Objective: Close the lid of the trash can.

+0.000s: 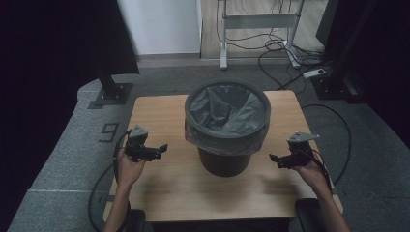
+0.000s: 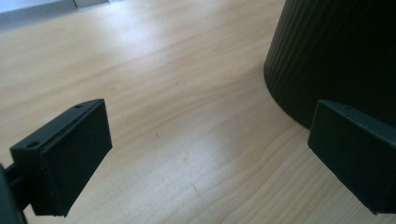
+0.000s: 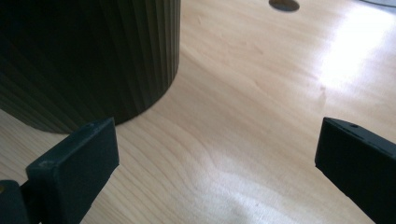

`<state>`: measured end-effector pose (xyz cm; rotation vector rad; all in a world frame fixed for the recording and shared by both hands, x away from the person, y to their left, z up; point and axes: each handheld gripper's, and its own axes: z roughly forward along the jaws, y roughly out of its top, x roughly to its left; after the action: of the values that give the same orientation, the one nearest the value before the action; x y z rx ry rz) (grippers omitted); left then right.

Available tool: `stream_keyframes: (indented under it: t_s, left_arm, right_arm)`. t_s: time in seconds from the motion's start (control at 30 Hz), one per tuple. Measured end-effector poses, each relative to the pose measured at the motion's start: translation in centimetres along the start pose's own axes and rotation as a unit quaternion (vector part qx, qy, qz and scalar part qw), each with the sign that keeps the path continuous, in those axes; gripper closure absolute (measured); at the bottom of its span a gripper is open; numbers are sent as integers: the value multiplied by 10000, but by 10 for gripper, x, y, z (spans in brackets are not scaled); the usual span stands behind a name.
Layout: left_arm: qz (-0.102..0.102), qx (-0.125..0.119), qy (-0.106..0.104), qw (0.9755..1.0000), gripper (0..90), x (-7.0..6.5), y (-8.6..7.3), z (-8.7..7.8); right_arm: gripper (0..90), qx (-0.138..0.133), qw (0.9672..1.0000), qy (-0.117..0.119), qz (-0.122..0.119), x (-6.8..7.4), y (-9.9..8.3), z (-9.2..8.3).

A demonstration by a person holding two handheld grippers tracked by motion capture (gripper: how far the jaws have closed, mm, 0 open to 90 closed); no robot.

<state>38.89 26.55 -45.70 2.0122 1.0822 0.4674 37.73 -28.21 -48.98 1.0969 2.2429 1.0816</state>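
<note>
A dark ribbed bin [image 1: 226,126] stands on the wooden table [image 1: 159,188], a little nearer the far edge than the near one and about midway between the left and right edges. A grey plastic bag [image 1: 227,108] lines it, its top folded down over the rim as a loose, pale collar.

The bin looks like light, stiff plastic, probably empty, so it should lift or slide easily; its ribbed wall is too wide for one pair of jaws to span, so the rim is the likelier place to pinch. The bag is thin, soft and slippery, likely to crumple and tear if pulled hard; the folded collar at the rim offers the easiest hold.

The left gripper [image 1: 159,149] hangs above the table near the left edge, jaws spread wide and empty, pointing toward the bin. In its own view the bin's wall sits just beyond its right jaw, apart from it. The right gripper [image 1: 274,158] mirrors it near the right edge, jaws equally wide, holding and touching nothing.
</note>
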Motion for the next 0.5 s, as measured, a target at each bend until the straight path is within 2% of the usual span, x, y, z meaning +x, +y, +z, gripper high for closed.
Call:
stream_keyframes:
  t_s: [0.27, 0.5]
  left_arm:
    - [-89, 151, -6, 9998, 0, -2, -29, 17]
    - [-159, 322, -66, 9993, 0, -6, -52, 33]
  right_arm:
    - [0, 160, 9998, -29, 63, 5, -24, 14]
    - [0, 297, 9995, -71, 60, 6, -38, 21]
